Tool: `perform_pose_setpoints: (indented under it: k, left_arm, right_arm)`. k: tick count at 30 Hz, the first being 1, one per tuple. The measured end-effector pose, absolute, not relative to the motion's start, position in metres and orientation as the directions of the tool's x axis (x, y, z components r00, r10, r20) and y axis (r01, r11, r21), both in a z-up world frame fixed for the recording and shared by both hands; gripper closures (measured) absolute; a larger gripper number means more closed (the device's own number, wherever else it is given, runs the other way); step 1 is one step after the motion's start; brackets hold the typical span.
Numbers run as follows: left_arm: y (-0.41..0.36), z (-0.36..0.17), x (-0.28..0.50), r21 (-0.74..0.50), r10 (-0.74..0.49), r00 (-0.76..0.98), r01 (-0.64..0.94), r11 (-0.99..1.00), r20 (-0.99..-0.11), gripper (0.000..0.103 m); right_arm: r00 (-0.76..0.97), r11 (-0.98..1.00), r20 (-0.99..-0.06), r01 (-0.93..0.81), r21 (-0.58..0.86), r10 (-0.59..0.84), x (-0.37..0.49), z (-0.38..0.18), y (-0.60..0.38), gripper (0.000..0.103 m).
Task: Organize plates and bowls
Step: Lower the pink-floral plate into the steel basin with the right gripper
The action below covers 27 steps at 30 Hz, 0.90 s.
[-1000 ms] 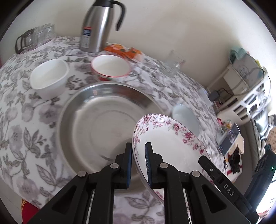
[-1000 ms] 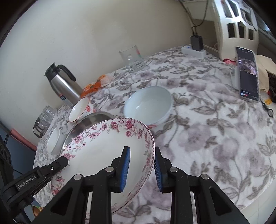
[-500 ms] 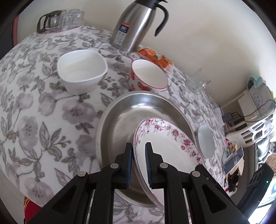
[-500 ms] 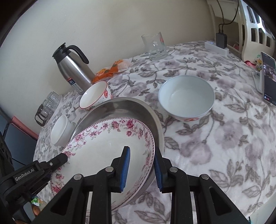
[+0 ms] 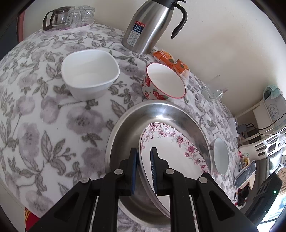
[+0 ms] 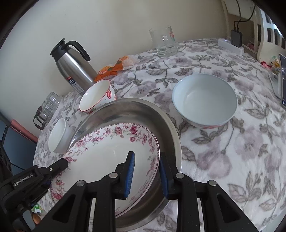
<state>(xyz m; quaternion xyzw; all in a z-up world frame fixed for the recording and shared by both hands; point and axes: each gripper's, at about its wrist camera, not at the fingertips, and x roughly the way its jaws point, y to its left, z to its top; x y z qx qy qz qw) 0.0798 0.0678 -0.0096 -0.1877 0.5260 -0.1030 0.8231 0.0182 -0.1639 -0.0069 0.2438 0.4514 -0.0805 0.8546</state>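
A white deep plate with a pink flower border [image 5: 171,151] [image 6: 107,151] hangs tilted inside a large steel basin [image 5: 143,110] [image 6: 143,105]. Both grippers hold it by opposite edges. My left gripper [image 5: 143,157] is shut on its near rim, and its finger [image 6: 62,163] shows at the plate's left edge in the right wrist view. My right gripper [image 6: 146,157] is shut on the plate's right rim, one pad inside and one outside. Whether the plate rests on the basin's bottom I cannot tell.
Around the basin stand a white square bowl [image 5: 89,75], a strawberry bowl [image 5: 164,80] [image 6: 96,96] and a pale round bowl [image 6: 203,101] [image 5: 220,155]. Farther back are a steel thermos [image 5: 148,26], an orange snack packet [image 6: 114,67], a glass mug [image 6: 163,42] and a tray of glasses [image 5: 71,16]. A phone [image 6: 282,80] stands at the right.
Both grippers carried the floral plate leftward and down, from above the basin's right edge to low inside it. Both grips are unchanged.
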Motion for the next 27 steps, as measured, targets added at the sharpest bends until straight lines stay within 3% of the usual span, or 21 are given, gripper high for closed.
perform_pose_setpoints:
  k: [27]
  left_arm:
    - [0.058,-0.030,0.095,-0.352,-0.330,0.418,0.027,0.936,-0.846,0.089]
  right_arm:
    - [0.564,0.889,-0.822,0.337,0.311,0.074,0.036,-0.021,-0.168,0.074]
